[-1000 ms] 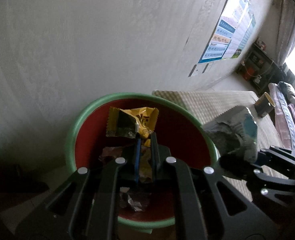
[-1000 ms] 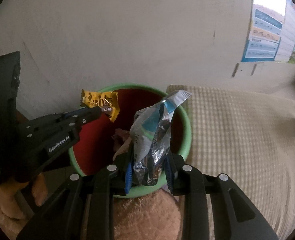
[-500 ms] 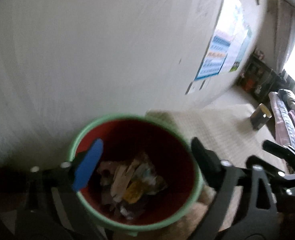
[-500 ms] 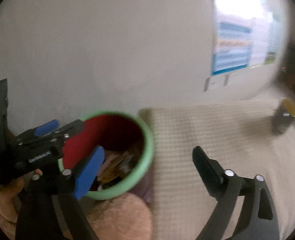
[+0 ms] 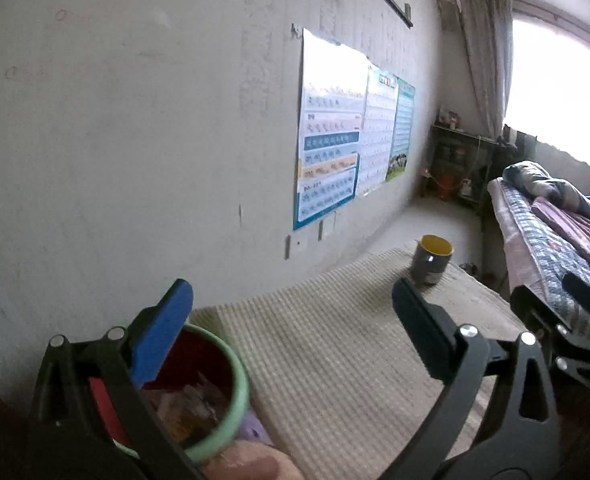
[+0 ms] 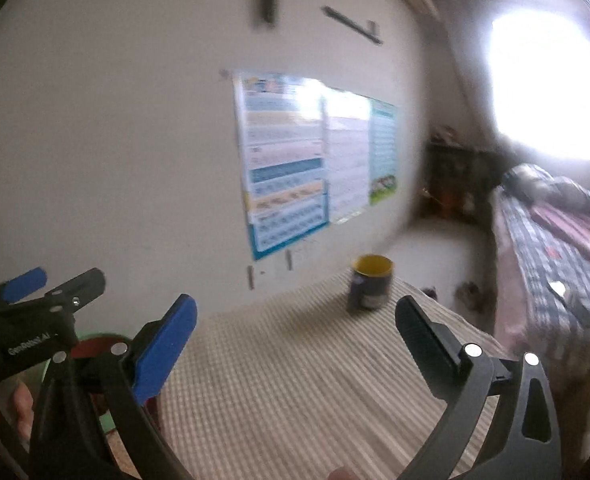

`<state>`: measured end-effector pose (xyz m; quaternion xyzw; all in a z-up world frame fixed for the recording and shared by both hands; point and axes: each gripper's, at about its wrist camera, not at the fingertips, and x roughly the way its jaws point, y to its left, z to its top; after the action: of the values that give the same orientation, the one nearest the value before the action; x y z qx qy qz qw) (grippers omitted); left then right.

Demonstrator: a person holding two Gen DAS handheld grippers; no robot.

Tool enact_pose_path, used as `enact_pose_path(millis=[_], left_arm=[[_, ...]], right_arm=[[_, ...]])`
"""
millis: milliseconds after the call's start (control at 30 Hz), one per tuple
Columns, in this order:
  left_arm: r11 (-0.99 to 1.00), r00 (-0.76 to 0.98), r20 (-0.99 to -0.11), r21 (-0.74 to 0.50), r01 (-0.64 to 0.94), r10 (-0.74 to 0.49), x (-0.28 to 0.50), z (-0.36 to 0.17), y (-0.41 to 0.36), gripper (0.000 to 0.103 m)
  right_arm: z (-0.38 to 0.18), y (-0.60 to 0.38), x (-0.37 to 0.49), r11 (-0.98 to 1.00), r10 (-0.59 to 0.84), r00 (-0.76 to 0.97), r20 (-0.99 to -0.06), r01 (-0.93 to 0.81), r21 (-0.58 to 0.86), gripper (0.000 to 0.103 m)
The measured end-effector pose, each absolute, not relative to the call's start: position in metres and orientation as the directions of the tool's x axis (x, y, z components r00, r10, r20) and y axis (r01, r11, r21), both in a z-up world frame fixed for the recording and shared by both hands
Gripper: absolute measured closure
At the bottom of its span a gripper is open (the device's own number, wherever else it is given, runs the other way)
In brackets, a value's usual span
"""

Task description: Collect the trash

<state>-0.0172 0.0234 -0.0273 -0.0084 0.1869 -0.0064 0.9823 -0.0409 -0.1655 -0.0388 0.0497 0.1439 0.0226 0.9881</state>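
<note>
The table (image 5: 335,344) with its pale ribbed cloth takes most of the space, and it stands against a white wall with school posters (image 5: 327,160); a bed (image 5: 555,232) is far on the right. At the near left corner of the table sits the trash bin (image 5: 231,396), green at the rim and red inside, with crumpled wrappers (image 5: 187,408) lying in it. I see no loose trash on the cloth. A dark mug (image 5: 431,264) with yellow inside stands at the far end.

The left gripper (image 5: 291,332) hangs beside the bin, its fingers spread wide and holding nothing. The right gripper (image 6: 295,338) is over the middle of the table, also spread wide and empty.

The wrappers look very light, thin and slippery, I think. They crush easily, so a pinch on a folded edge or corner should hold better than on a flat face.
</note>
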Motion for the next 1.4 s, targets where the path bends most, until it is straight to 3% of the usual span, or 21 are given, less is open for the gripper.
enact_pose_path(millis=[600, 1167, 1400], left_arm=[[0.997, 0.909, -0.415, 0.052, 0.059, -0.032, -0.019, -0.029, -0.024, 0.006], [0.997, 0.897, -0.44, 0.048, 0.065, -0.037, -0.016, -0.035, -0.021, 0.006], [0.996, 0.882, -0.466, 0.016, 0.09, -0.072, -0.014, -0.05, -0.012, 0.006]], right_arm=[[-0.063, -0.213, -0.057, 0.984, 0.032, 0.937, -0.347, 0.032, 0.177, 0.007], [-0.073, -0.204, -0.05, 0.986, 0.048, 0.921, -0.387, 0.018, 0.165, 0.007], [-0.116, -0.221, -0.019, 0.98, 0.026, 0.846, -0.532, 0.085, 0.182, 0.007]])
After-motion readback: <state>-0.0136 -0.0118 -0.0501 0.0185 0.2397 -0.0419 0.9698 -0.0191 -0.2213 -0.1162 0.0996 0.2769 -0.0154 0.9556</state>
